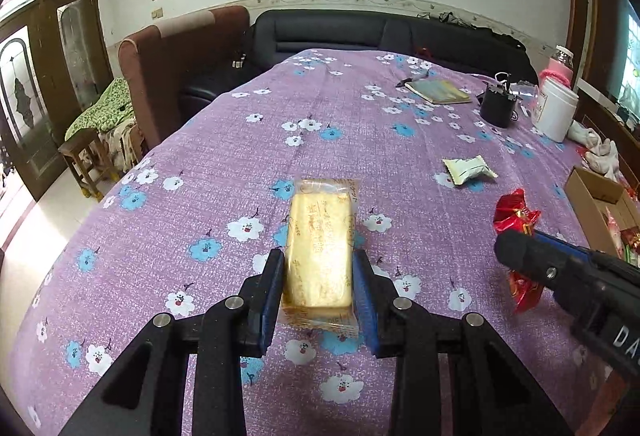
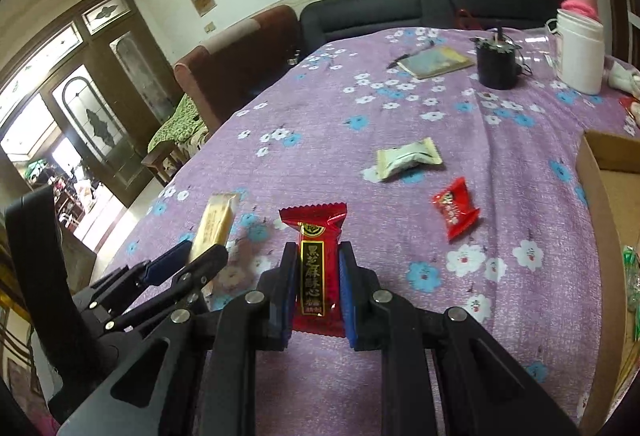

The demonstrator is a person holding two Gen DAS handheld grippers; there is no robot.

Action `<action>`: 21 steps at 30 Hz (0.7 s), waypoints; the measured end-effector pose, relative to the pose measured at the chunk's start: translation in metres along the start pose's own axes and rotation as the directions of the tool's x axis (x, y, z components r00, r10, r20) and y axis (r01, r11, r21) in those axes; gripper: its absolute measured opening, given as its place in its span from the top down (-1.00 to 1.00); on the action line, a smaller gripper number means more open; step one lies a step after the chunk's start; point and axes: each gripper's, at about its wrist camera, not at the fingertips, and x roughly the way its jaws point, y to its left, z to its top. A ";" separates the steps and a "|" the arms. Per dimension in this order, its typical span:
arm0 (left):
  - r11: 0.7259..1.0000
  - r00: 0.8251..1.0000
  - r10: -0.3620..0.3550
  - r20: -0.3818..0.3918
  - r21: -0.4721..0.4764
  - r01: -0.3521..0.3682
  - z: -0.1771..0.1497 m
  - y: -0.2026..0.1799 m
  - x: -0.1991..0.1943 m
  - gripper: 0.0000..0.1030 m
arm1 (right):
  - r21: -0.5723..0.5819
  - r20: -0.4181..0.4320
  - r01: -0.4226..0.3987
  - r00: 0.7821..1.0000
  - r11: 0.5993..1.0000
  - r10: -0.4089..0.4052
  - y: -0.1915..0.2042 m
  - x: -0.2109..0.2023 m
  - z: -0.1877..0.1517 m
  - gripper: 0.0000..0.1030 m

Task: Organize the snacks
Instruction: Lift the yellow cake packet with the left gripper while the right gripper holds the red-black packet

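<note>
Left wrist: left fingers (image 1: 318, 294) clenched on yellow cake pack (image 1: 320, 256) over purple floral worktop (image 1: 224, 139); dark sofa (image 1: 332, 31) far.
Right wrist: right fingers (image 2: 316, 288) grasping red snack bar (image 2: 318, 272); cardboard box (image 2: 600, 203) right, glazed doors (image 2: 96, 123) left.

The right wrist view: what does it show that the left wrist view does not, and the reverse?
Only the right wrist view shows the small red candy lying loose and the black print on the red snack bar in the right gripper. Only the left wrist view shows the yellow cake's flat top face between the left gripper's jaws. Both show the pale green packet, cardboard box, notebook and white jar.
</note>
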 end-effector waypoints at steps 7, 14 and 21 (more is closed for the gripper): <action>0.999 0.999 0.016 0.036 0.032 -0.017 -0.001 -0.008 -0.006 0.30 | -0.018 0.006 0.000 1.000 1.000 0.000 0.003 0.000 -0.001 0.64; 0.998 0.997 0.030 0.066 0.051 -0.034 -0.001 -0.012 -0.011 0.30 | 0.001 0.021 0.002 1.000 1.000 -0.002 -0.003 -0.004 0.002 0.64; 0.997 0.995 0.039 0.087 0.064 -0.045 -0.002 -0.016 -0.014 0.30 | 0.011 0.031 0.001 1.000 1.000 -0.001 -0.006 -0.006 0.003 0.64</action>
